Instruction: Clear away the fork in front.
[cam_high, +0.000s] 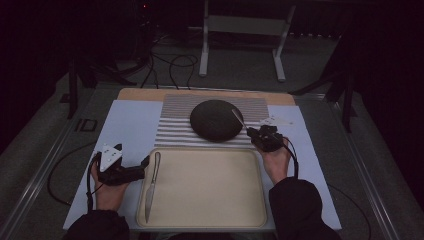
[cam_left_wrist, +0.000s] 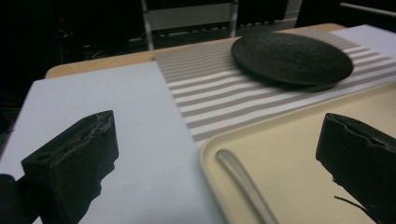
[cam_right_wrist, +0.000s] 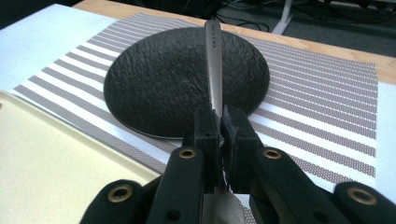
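Note:
My right gripper (cam_high: 256, 134) (cam_right_wrist: 220, 120) is shut on a silver piece of cutlery (cam_high: 238, 118) (cam_right_wrist: 214, 60). Its thin handle points out over the right part of a round black plate (cam_high: 216, 120) (cam_right_wrist: 163, 79); its other end is hidden in the jaws. The plate (cam_left_wrist: 289, 58) rests on a striped placemat (cam_high: 172, 127). A silver knife (cam_high: 151, 187) (cam_left_wrist: 240, 177) lies along the left side of a beige tray (cam_high: 210, 195) (cam_left_wrist: 289, 149). My left gripper (cam_high: 146, 164) (cam_left_wrist: 219, 128) is open at the tray's left rim, its jaws standing either side of the knife's far end.
A pale sheet (cam_high: 130, 125) covers the table under the tray and placemat. A strip of bare wood (cam_high: 145, 93) runs along the table's far edge. Beyond it are floor cables (cam_high: 172, 65) and a metal stand (cam_high: 242, 30). Dark surroundings flank the table.

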